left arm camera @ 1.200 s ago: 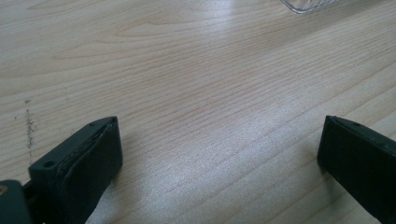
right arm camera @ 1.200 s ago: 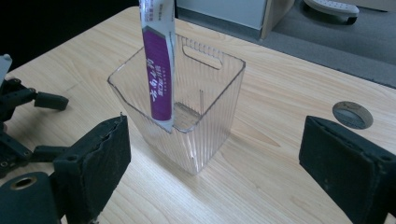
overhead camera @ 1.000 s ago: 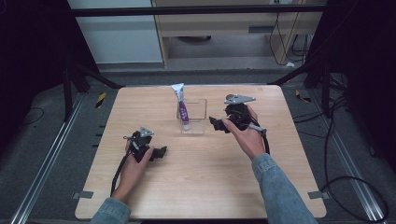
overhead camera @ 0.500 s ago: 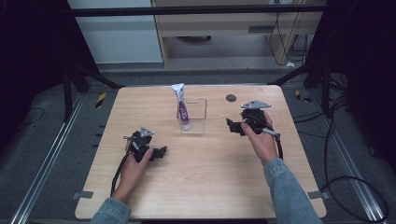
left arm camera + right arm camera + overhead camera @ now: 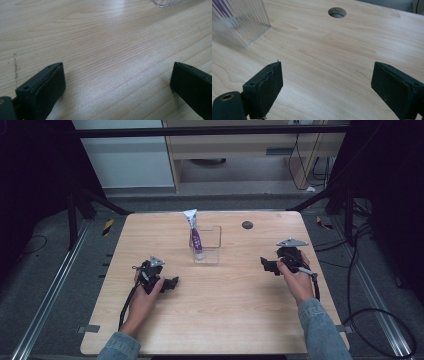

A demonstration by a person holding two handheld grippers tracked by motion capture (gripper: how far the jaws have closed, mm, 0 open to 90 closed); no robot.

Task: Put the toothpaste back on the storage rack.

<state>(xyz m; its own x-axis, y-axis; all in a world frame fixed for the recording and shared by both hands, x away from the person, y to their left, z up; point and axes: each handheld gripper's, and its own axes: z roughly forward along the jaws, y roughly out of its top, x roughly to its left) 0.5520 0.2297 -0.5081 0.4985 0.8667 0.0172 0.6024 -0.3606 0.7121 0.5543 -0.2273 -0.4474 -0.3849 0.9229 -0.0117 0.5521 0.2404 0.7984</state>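
- Two grippers are low over the wooden table [image 5: 215, 315], each held in one hand, and both have the jaws spread wide with nothing between them.
- A clear plastic box [image 5: 207, 244] stands in the middle of the far half of the table, and a white tube with purple print [image 5: 194, 233] stands upright inside it, its flat end rising above the rim.
- What changed just now: the right gripper [image 5: 266, 265] was up close beside the box a moment ago, and now it has drawn back toward the near right and come down near the table, well apart from the box.
- The left gripper [image 5: 173, 283] rests at the near left as before, pointing right, also apart from the box.
- A round hole [image 5: 247, 225] in the tabletop lies far right of the box.
- My judgement: the tube looks already placed in the box and released, so the placing step seems finished and both hands are going back to rest.
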